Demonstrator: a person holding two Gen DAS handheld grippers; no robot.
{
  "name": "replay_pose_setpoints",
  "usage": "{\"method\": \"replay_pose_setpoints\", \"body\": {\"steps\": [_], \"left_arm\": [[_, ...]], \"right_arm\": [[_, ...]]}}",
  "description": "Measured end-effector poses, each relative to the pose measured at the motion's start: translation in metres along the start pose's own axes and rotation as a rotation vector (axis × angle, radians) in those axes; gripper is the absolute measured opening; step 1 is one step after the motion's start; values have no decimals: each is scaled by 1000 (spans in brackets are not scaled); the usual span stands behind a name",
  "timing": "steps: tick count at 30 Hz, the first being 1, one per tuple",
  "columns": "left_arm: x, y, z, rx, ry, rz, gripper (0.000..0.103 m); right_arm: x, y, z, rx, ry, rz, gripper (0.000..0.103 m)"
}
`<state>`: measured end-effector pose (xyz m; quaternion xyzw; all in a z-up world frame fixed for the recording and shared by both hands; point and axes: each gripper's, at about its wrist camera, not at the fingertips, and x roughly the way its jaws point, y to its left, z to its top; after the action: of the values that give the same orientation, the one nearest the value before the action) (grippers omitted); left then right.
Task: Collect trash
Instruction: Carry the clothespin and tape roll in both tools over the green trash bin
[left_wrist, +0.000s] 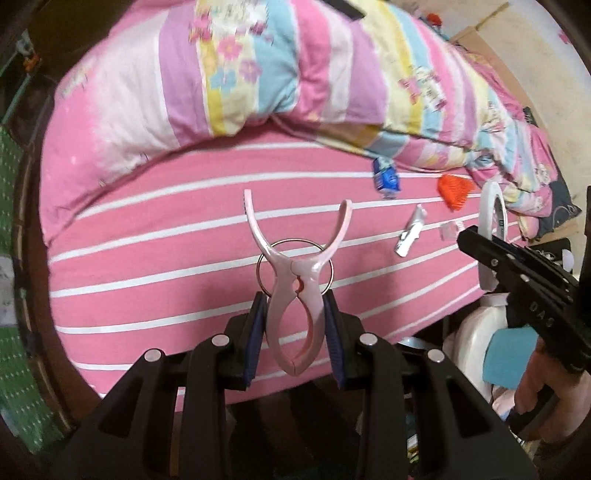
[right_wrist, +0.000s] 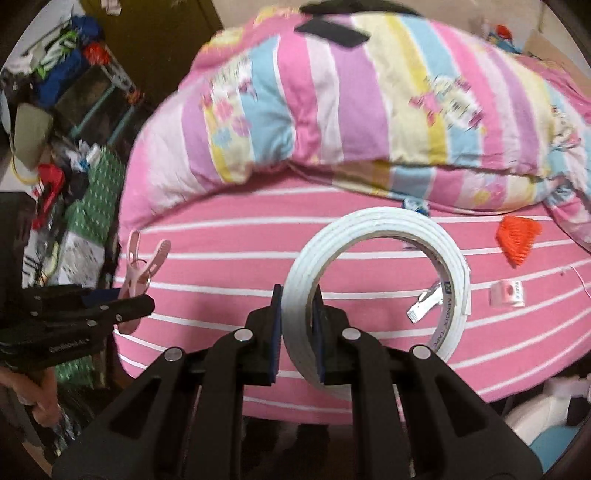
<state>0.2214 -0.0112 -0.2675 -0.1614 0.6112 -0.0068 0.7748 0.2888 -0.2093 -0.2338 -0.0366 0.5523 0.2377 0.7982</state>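
My left gripper (left_wrist: 295, 306) is shut on a pink clothes peg (left_wrist: 295, 288) with a metal ring, held above the pink striped bed (left_wrist: 166, 266). The peg also shows in the right wrist view (right_wrist: 142, 269). My right gripper (right_wrist: 297, 306) is shut on a white roll of tape (right_wrist: 369, 280), also seen in the left wrist view (left_wrist: 489, 229). On the bed lie a blue wrapper (left_wrist: 386, 179), an orange piece (left_wrist: 454, 190), a silver foil wrapper (left_wrist: 410, 236) and a small pink-white packet (right_wrist: 508, 293).
A striped floral quilt (left_wrist: 295, 74) is bunched along the far side of the bed. A white container (left_wrist: 472, 332) stands by the bed's right edge. Clutter and a green patterned box (right_wrist: 92, 192) sit left of the bed.
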Motion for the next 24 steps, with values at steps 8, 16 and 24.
{"method": "replay_pose_setpoints", "body": {"steps": [8, 16, 24], "left_arm": [[-89, -27, -4, 67, -70, -10, 30], [-151, -63, -7, 170, -132, -46, 30], [-184, -115, -16, 303, -169, -107, 30]], "right_arm": [[-102, 32, -8, 45, -101, -23, 15], [-183, 57, -31, 78, -203, -82, 15], [-243, 55, -60, 172, -297, -156, 15]]}}
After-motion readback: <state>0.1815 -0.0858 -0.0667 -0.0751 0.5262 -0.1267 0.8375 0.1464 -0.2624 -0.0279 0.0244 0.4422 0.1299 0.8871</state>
